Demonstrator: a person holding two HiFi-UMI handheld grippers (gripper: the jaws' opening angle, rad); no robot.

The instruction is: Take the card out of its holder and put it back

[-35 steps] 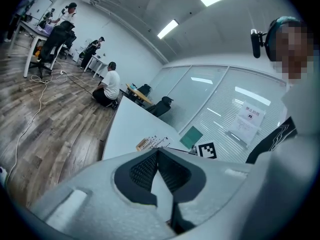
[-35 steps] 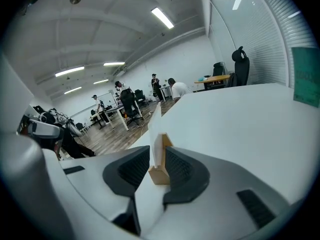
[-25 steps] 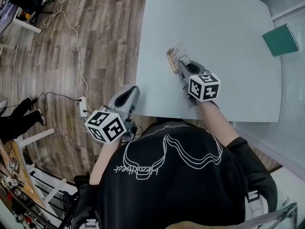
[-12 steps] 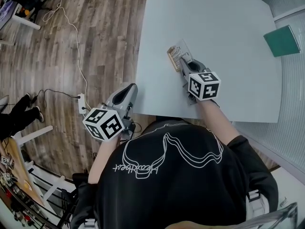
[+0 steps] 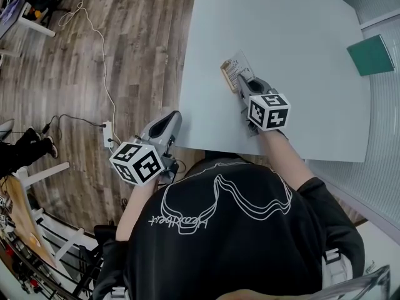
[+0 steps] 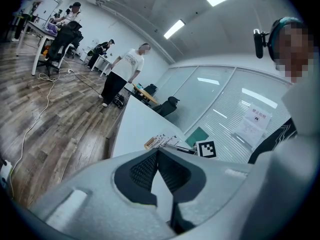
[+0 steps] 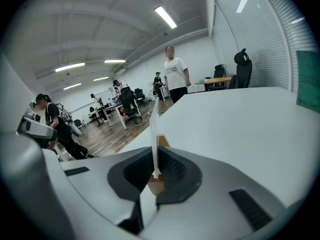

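Note:
A white printed card (image 5: 236,65) stands upright in a small wooden holder (image 5: 225,80) near the front left of the white table (image 5: 294,36). My right gripper (image 5: 241,81) reaches it from the near side. In the right gripper view the jaws have just been closing, and the gripper (image 7: 156,165) is shut on the card (image 7: 155,134) edge-on, with the holder (image 7: 156,185) below. My left gripper (image 5: 169,121) hangs off the table's front left edge over the floor. It (image 6: 157,158) is shut with nothing in it, and the card (image 6: 161,141) shows far ahead.
A green rectangular thing (image 5: 371,54) lies at the table's far right edge. A power strip (image 5: 108,136) and cable lie on the wooden floor at left. People, desks and chairs (image 6: 60,39) fill the room behind; a person (image 7: 175,74) stands past the table.
The right gripper's jaws have closed onto the card. The left gripper has shifted only slightly beside the table edge.

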